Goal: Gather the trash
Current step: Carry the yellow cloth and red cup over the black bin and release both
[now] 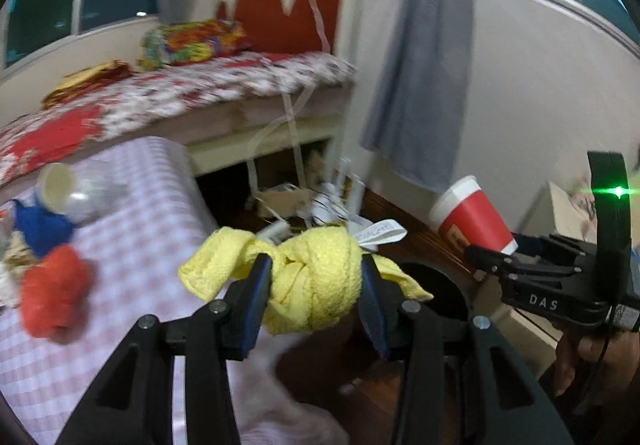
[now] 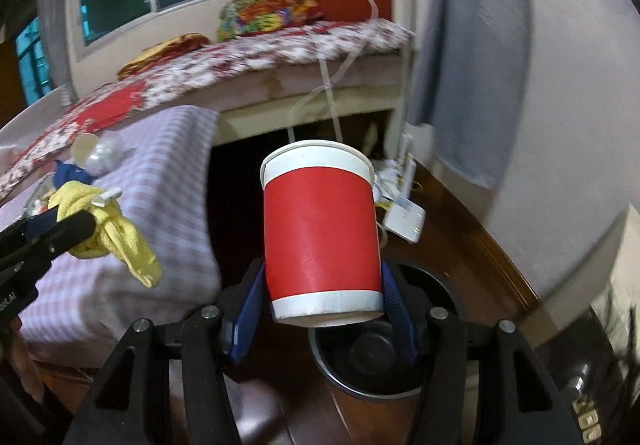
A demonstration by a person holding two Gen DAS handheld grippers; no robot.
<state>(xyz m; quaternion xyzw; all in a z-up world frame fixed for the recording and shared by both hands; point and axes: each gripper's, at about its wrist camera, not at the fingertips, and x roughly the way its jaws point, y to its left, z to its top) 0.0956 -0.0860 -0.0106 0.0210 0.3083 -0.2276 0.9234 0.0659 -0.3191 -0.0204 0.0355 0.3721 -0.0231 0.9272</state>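
Observation:
My left gripper [image 1: 317,277] is shut on a knotted yellow cloth [image 1: 310,281] and holds it in the air beside the checked bed. It also shows in the right wrist view [image 2: 108,229]. My right gripper [image 2: 324,297] is shut on a red and white paper cup [image 2: 322,229], held upright just above a black round bin [image 2: 380,361] on the floor. The cup also shows in the left wrist view [image 1: 472,215], with the bin [image 1: 436,281] below my left gripper. A red cloth [image 1: 54,299], a blue cloth [image 1: 38,225] and a tipped white cup [image 1: 60,191] lie on the checked sheet.
A pink checked bed [image 1: 140,213] is on the left, with a floral bed [image 1: 180,93] behind it. White cables and boxes [image 2: 400,189] lie on the wooden floor by the wall. A grey curtain [image 1: 420,65] hangs at the right.

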